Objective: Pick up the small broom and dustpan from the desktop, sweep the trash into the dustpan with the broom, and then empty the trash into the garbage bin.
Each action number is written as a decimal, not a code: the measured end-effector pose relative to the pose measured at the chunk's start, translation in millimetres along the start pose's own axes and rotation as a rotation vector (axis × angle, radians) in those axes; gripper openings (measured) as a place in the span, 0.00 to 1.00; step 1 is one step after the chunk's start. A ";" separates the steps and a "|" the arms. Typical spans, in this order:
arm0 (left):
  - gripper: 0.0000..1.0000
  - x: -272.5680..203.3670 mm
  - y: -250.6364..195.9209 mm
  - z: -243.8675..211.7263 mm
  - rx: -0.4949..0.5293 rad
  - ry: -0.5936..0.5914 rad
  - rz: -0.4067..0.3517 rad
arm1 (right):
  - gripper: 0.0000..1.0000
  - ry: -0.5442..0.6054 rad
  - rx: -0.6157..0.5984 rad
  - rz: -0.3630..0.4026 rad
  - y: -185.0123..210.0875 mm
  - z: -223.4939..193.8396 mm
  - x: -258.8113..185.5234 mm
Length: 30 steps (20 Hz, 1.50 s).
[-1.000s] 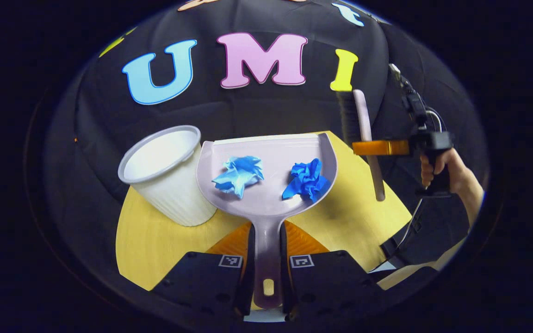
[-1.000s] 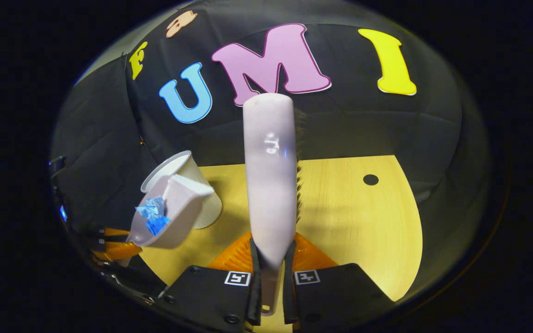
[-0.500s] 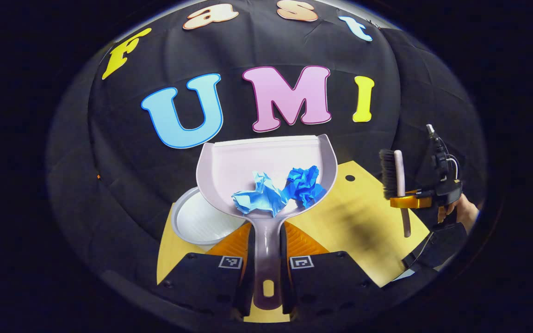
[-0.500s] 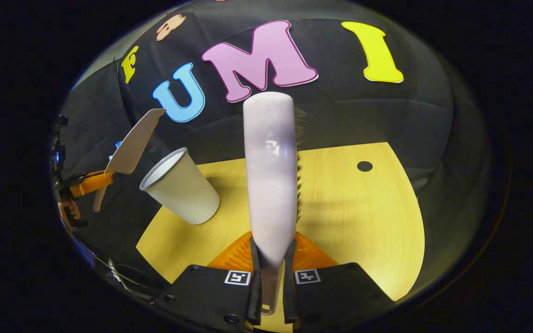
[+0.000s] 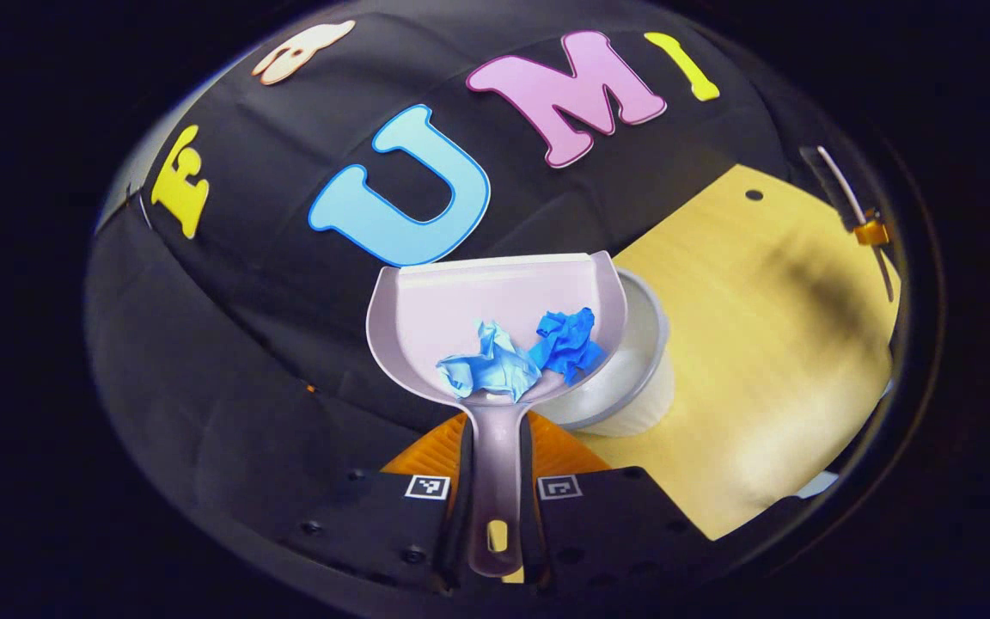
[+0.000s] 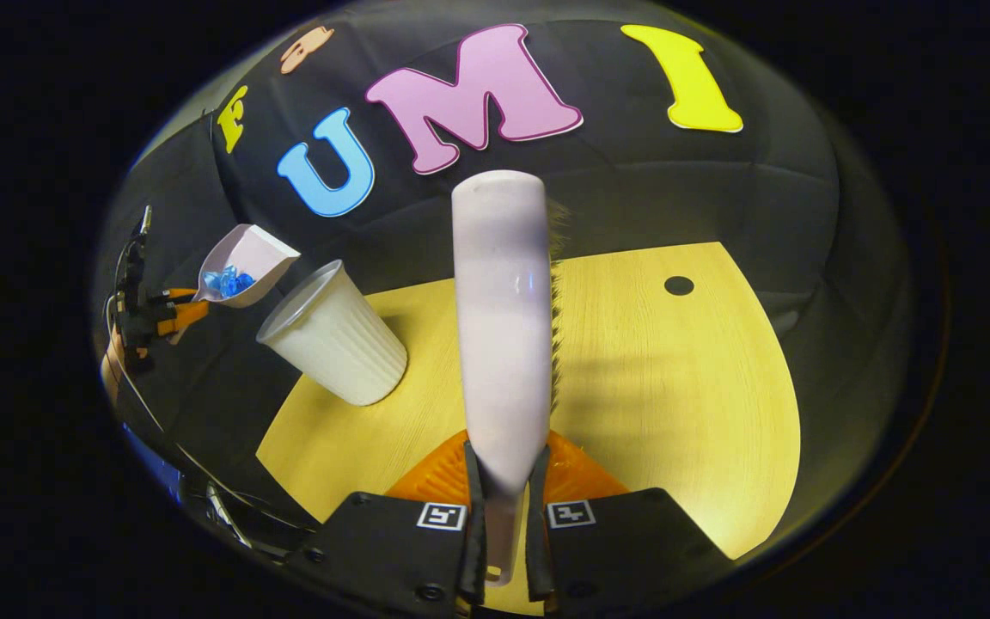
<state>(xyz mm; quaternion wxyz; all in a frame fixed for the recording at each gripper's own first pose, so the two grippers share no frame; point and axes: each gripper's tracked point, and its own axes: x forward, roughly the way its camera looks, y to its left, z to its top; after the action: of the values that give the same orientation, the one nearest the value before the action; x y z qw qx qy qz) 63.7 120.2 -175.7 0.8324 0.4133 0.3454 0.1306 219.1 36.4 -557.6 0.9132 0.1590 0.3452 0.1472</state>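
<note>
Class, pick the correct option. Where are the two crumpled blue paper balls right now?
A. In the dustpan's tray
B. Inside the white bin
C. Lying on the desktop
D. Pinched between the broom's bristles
A: both blue paper balls lie in the raised dustpan, near its handle end.

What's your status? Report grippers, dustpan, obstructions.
Left gripper shut on dustpan, two blue wads aboard, above the bin. Right gripper shut on broom. Nothing in the way.

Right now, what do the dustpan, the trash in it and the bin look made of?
Dustpan: likely smooth moulded plastic, pale lilac, faint sheen. Trash: two blue wads, sharply creased, probably crumpled paper. Bin: white ribbed cup, thin matte plastic by its look.
</note>
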 end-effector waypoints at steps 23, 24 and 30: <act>0.21 -4.0 20.1 9.7 0.311 -0.046 0.195 | 0.19 0.053 0.023 -0.006 3.0 -25.3 8.6; 0.21 -11.8 14.4 13.5 0.262 -0.064 0.171 | 0.20 0.053 0.024 -0.008 3.7 -25.0 7.3; 0.20 -87.1 -39.3 77.1 -0.061 -0.267 -0.070 | 0.20 0.041 0.034 -0.009 8.8 -23.9 1.1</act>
<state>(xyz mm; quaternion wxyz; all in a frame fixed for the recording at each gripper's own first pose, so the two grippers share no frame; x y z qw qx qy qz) 50.3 5.7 -133.2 0.8872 0.3890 0.2417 0.0558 202.3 49.2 -571.8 0.9038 0.1701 0.3669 0.1403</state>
